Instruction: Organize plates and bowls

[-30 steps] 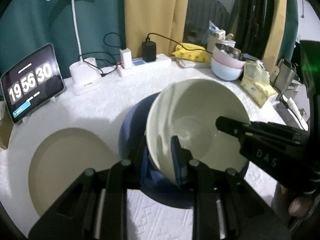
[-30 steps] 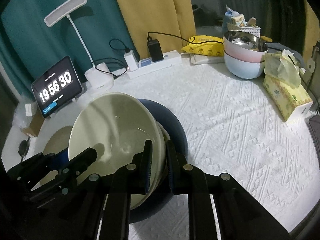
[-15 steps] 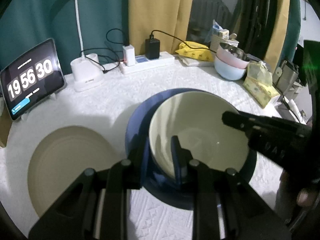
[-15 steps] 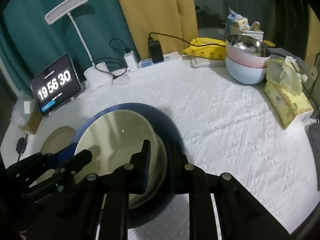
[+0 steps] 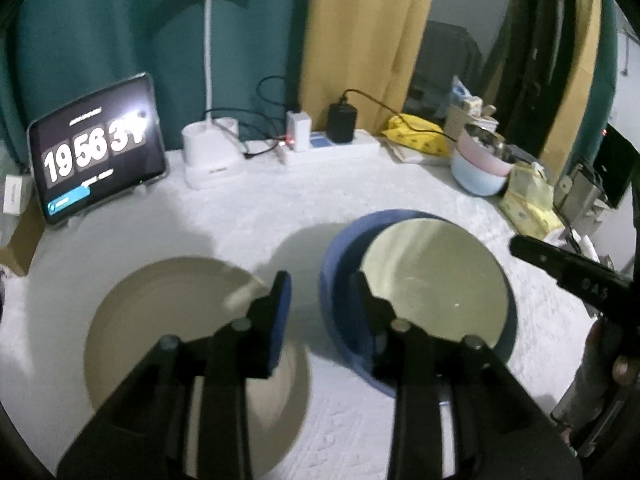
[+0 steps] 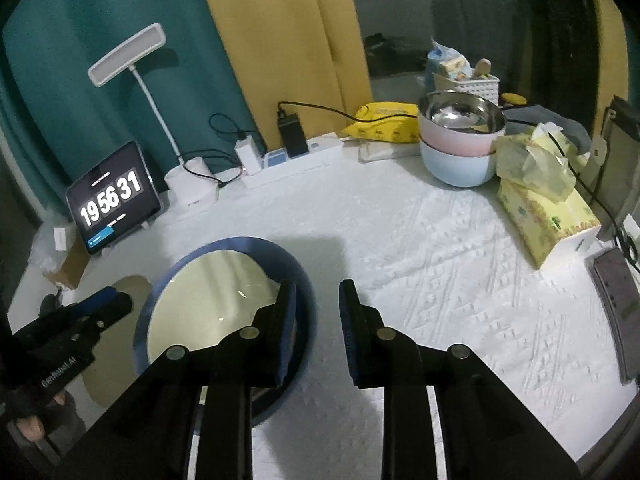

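Note:
A cream bowl [image 5: 432,280] sits inside a dark blue plate [image 5: 340,264] on the white tablecloth; both also show in the right wrist view, the bowl [image 6: 208,300] within the blue plate [image 6: 296,276]. A beige plate [image 5: 160,320] lies flat to the left. My left gripper [image 5: 322,300] is open and empty, between the beige plate and the blue plate's left edge. My right gripper [image 6: 318,308] is open and empty, over the blue plate's right edge.
Stacked pink and light-blue bowls [image 6: 460,148] with a steel bowl on top stand at the back right, next to a tissue box [image 6: 544,216]. A tablet clock [image 6: 112,200], desk lamp [image 6: 188,184] and power strip [image 6: 296,160] line the back.
Both grippers have let go of the cream bowl, opened and drawn back. The bowl now rests flat in the blue plate. The left gripper shifted left.

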`<move>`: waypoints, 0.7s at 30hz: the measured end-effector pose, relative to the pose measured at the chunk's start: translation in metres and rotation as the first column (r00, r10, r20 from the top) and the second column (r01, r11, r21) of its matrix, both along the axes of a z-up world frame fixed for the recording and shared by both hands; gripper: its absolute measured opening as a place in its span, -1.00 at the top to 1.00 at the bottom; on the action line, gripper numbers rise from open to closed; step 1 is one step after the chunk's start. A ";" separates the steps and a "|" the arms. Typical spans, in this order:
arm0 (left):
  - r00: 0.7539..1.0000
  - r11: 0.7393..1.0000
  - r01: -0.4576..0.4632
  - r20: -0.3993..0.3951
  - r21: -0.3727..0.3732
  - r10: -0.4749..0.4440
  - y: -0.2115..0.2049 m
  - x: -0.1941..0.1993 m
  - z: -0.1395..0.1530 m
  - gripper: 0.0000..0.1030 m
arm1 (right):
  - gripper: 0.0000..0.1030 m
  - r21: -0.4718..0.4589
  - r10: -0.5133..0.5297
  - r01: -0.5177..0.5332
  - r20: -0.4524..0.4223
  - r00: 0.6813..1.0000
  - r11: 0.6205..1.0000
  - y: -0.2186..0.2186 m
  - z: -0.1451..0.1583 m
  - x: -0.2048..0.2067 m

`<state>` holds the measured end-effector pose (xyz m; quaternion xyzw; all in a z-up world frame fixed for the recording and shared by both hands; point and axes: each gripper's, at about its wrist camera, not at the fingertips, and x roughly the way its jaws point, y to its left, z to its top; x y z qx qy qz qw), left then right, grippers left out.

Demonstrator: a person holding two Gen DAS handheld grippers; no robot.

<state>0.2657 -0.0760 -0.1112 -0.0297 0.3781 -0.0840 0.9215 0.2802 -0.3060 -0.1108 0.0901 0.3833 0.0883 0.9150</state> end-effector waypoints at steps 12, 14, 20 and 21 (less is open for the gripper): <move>0.999 1.000 -0.011 -0.052 0.028 0.013 -0.002 0.007 -0.022 0.32 | 0.54 0.019 0.037 -0.036 -0.061 0.997 0.999 0.007 -0.028 0.005; 0.998 0.999 -0.009 -0.056 0.033 0.011 -0.002 0.008 -0.025 0.32 | 0.54 0.016 0.040 -0.039 -0.062 0.997 0.999 0.008 -0.031 0.006; 0.997 0.998 0.016 -0.070 0.055 -0.012 -0.009 0.012 -0.031 0.32 | 0.54 -0.013 0.046 -0.047 -0.057 0.997 0.999 0.012 -0.036 0.009; 0.998 0.998 0.011 -0.069 0.057 -0.007 -0.010 0.012 -0.032 0.32 | 0.54 -0.006 0.044 -0.044 -0.057 0.997 0.999 0.011 -0.037 0.010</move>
